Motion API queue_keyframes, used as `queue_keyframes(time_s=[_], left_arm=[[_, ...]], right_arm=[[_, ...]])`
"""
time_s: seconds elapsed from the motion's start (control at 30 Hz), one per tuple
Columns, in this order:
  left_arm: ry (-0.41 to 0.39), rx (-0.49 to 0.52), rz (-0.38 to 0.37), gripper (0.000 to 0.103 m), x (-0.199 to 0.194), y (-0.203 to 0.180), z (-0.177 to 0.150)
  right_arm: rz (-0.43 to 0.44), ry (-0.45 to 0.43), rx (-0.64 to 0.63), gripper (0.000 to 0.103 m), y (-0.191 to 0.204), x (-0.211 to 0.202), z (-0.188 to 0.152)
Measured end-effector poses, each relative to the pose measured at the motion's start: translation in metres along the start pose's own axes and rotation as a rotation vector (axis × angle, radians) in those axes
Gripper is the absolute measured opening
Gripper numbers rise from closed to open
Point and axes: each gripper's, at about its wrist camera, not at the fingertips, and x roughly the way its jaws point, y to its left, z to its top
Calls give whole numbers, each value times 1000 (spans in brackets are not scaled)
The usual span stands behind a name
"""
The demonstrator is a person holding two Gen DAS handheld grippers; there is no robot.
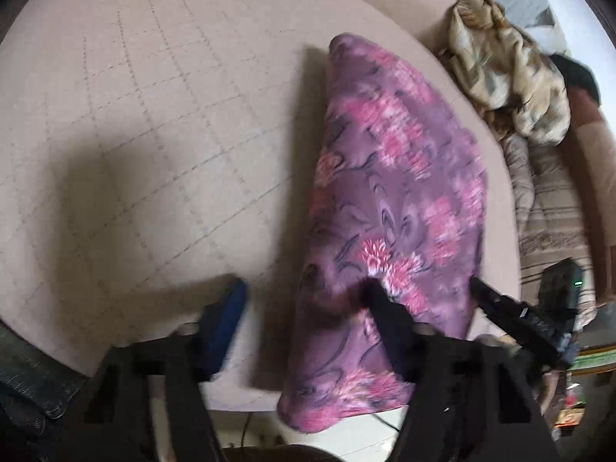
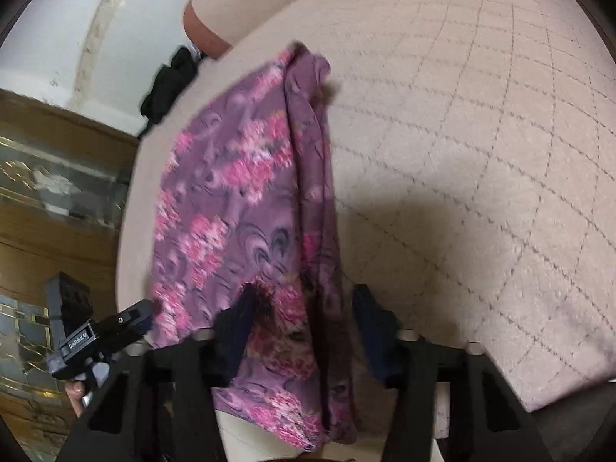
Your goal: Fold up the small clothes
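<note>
Across the quilted beige bed (image 1: 154, 115), stitched in a grid, a folded purple floral cloth (image 1: 396, 192) lies near the edge, its near end hanging over. Left gripper (image 1: 304, 292) fingers stand partly apart, one over the cloth, gripping nothing; right gripper (image 2: 304, 296) fingers straddle the cloth's fold, and whether they pinch it I cannot tell. Crumpled beige clothes (image 1: 512, 81) lie beyond the bed in the left view, and a white wall (image 2: 96, 30) and wooden cabinet (image 2: 57, 200) show in the right.

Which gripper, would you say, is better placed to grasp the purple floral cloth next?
Probably the right gripper: its open jaws straddle the cloth, while the left gripper spans mostly bare bedcover.
</note>
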Motion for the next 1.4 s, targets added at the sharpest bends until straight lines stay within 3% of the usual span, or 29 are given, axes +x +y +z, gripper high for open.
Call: queue_keyframes(time_s=[0.17,0.23,0.27,0.37,0.4,0.47,0.5,0.57,0.63,0.67,0.7,0.73,0.77,0.87,0.9,1.0,1.2,1.27,1.33,1.4], left_arm=[[6,-50,-52,47,1,8,-17],[-1,-12,-34,23,0,1,-19],[10,8,-56,6,0,-2,-19],[-45,-3,-121,5,-23,0,-28],[-67,-10,-113,5,-27,3,-34],[-46,-26,-56,5,-17,8,-42],[-26,-29,-31,5,-10,9,-42],[-25,-28,-21,7,-11,7,-39],[-59,-2,-19,24,-25,0,-39],[-75,3,-28,45,-31,-3,-38],[-96,5,-29,57,-38,-5,-36],[-109,13,-24,59,-44,-8,-33],[-117,26,-22,59,-49,-12,-28],[-124,88,-10,61,-59,-28,2],[-133,88,-10,62,-60,-32,20],[-137,41,-32,63,-55,-34,72],[-109,42,-30,63,2,-33,160],[-91,33,-69,63,22,-25,163],[-43,-47,-81,62,44,-15,159],[-34,-70,-138,59,56,-11,158]], right_arm=[[35,-10,58,32,-14,-1,-27],[38,-4,49,29,-17,-1,-27],[47,-7,54,11,-18,-2,-26],[95,-58,103,7,-24,-22,-30],[95,-86,96,6,-24,-31,-34],[11,-82,98,1,-29,-29,-37],[-36,-50,101,1,-33,-21,-36],[-30,-33,122,2,-35,-18,-36],[7,-107,105,4,-30,-39,-36],[41,-147,97,17,-26,-51,-36],[70,-163,96,32,-25,-58,-34],[97,-180,92,68,-21,-66,-31],[105,-198,78,84,-16,-73,-27],[73,-221,12,84,3,-84,-6],[41,-242,-16,84,11,-89,8],[69,-245,-80,84,32,-85,49],[-11,-149,-68,83,36,-22,148],[10,-117,-20,65,18,1,155],[47,-51,41,59,0,23,152],[78,6,42,40,-7,39,151]])
